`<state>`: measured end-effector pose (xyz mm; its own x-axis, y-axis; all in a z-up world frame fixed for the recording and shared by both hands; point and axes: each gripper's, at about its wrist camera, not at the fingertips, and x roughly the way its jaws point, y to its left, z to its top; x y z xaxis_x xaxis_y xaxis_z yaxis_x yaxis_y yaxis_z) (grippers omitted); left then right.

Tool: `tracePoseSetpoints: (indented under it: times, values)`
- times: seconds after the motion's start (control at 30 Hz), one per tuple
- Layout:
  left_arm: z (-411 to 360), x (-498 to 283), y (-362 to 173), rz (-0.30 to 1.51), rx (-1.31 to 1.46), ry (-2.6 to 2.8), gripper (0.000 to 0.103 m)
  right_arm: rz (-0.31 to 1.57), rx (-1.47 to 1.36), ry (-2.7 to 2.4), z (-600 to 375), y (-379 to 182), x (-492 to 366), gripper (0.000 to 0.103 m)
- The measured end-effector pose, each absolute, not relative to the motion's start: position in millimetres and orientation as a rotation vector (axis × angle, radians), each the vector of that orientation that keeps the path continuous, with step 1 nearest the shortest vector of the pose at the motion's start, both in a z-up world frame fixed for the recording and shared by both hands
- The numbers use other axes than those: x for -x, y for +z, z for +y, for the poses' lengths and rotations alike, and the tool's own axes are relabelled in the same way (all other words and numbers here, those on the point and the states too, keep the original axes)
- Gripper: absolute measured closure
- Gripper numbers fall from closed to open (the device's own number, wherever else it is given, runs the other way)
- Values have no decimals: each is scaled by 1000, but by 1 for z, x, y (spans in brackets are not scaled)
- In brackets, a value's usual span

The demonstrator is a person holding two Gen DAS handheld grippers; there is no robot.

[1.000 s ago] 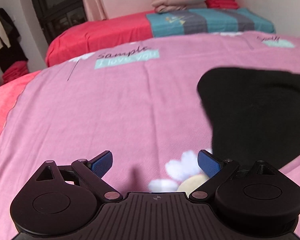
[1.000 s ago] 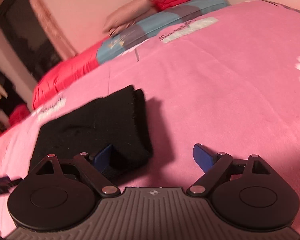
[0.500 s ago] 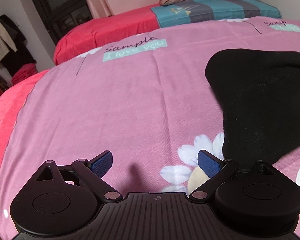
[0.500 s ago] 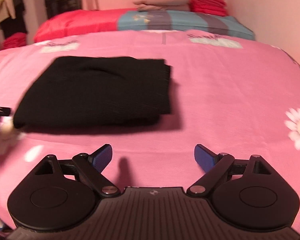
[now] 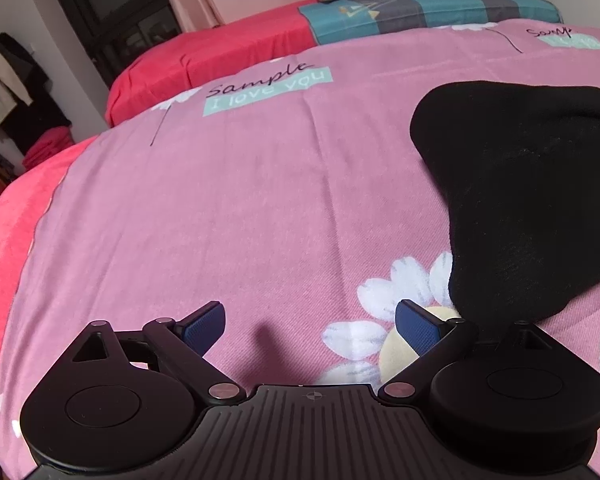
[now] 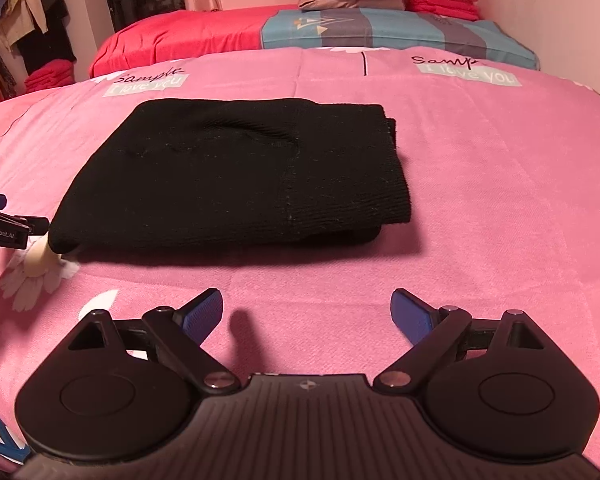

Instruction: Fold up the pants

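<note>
Resting folded at 12 o'clock of the right tongs (image 6: 307, 308), black pants (image 6: 236, 176) lie compact on the bed (image 6: 500, 184). Both tongs released, left tongs (image 5: 310, 322) empty at the bundle's 9 o'clock edge. Folding looks finished; next, perhaps squaring edges.

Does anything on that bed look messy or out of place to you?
Nothing much stands out. The black pants lie folded in a compact rectangle on the pink bedspread, with only a shallow dent in the top layer. Both grippers, left and right, are open and empty.
</note>
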<state>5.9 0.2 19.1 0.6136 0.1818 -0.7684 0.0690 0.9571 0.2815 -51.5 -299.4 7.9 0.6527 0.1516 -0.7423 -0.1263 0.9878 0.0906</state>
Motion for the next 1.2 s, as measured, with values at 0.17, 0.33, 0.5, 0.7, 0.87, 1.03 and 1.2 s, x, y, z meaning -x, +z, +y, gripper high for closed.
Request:
tracePoseSetpoints:
  times: [0.17, 0.33, 0.5, 0.7, 0.87, 1.03, 1.2]
  values:
    - [-1, -4, 18, 912, -306, 63, 0, 847, -31, 167, -294, 8, 50, 8]
    - [-1, -4, 18, 915, -311, 64, 0, 849, -32, 177, -291, 7, 47, 8]
    - [-3, -5, 17, 916, -321, 65, 0, 853, -26, 190, -288, 5, 45, 8]
    - [-5, -5, 16, 918, -327, 64, 0, 852, -21, 198, -286, 4, 44, 7]
    - [-6, -6, 16, 919, -331, 61, 0, 855, -23, 198, -287, 3, 42, 7]
    - [-4, -7, 17, 934, -306, 51, 0, 847, -41, 201, -289, 5, 42, 7]
    - [-3, -8, 17, 941, -297, 56, 0, 838, -55, 201, -289, 8, 41, 6]
